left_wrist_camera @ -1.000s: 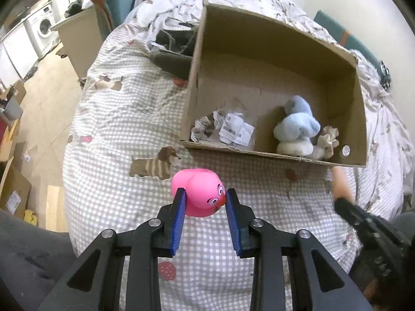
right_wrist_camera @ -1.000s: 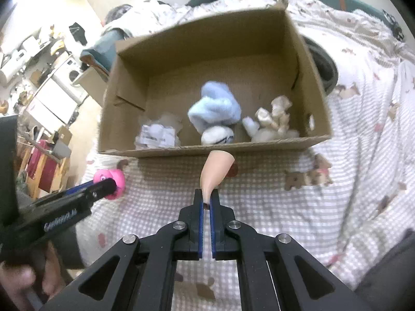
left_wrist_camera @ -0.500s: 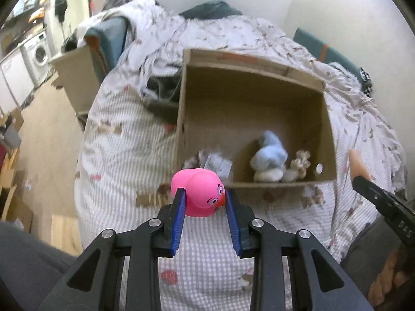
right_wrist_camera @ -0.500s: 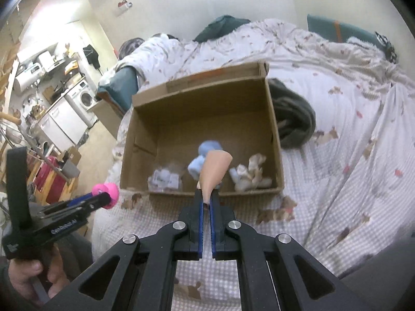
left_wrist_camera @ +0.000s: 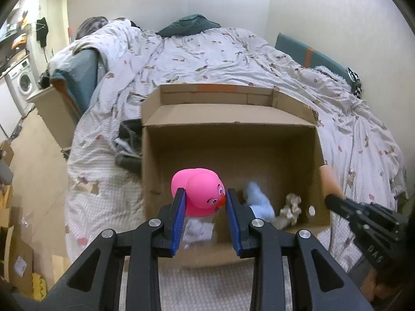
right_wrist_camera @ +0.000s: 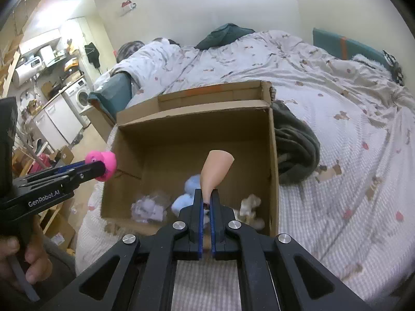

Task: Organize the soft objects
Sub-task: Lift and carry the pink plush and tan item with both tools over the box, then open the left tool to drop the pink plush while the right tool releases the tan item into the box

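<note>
Our left gripper clamps a pink rubber duck toy between its blue pads, and we hold it over the near left part of the open brown cardboard box on the bed. Our right gripper is closed tight on the narrow end of a peach-coloured soft cone-shaped piece, with its wide end poised above the middle of the same box.

Inside the box, along its near wall, three things already lie: a crumpled clear plastic packet with a white label at the left, a pale blue plush toy in the middle, and a small beige crumpled soft item at the right (blurred, so we cannot say what it is).

We judge the sorting well advanced: both held items remain to be dropped in. A dark grey folded cloth lies just beside the box's right wall; whether it belongs to the job we cannot tell.
</note>
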Motion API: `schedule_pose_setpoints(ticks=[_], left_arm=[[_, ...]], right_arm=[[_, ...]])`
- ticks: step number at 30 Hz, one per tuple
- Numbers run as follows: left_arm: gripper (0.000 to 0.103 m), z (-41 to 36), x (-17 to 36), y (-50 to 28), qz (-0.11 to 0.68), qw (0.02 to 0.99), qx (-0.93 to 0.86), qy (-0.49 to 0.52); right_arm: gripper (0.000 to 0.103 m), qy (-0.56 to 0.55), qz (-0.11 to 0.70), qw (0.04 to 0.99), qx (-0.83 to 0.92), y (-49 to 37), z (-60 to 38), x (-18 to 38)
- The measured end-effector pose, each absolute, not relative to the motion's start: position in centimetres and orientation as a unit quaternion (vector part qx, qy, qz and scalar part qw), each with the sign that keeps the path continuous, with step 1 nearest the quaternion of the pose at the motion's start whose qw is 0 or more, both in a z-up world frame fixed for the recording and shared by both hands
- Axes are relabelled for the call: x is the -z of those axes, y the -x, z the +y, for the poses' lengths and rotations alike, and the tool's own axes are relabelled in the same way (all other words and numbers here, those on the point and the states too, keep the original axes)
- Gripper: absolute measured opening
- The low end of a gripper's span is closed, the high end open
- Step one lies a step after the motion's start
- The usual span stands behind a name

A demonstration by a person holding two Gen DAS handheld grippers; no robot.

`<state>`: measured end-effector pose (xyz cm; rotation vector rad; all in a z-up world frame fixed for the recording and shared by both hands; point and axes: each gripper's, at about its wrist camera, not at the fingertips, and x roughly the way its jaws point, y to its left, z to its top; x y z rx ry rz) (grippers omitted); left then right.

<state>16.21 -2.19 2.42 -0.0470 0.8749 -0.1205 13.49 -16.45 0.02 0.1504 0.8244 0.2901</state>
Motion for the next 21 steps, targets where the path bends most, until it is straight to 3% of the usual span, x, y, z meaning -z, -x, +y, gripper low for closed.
schedule_pose_setpoints(ticks=[11,21], left_arm=[[0.028,-3.6,3.6,-18.8,0.458,0.886,0.072,0.022],[0.028,-3.5,4.3,-18.9,0.463,0.883,0.068,0.032]], right_arm=[[0.006,-0.098,0.454,0.875,-0.132,-17.3,-16.2,4.8],[0.006,-0.093,0.463,0.871,-0.137,-17.2,-15.6,5.4]])
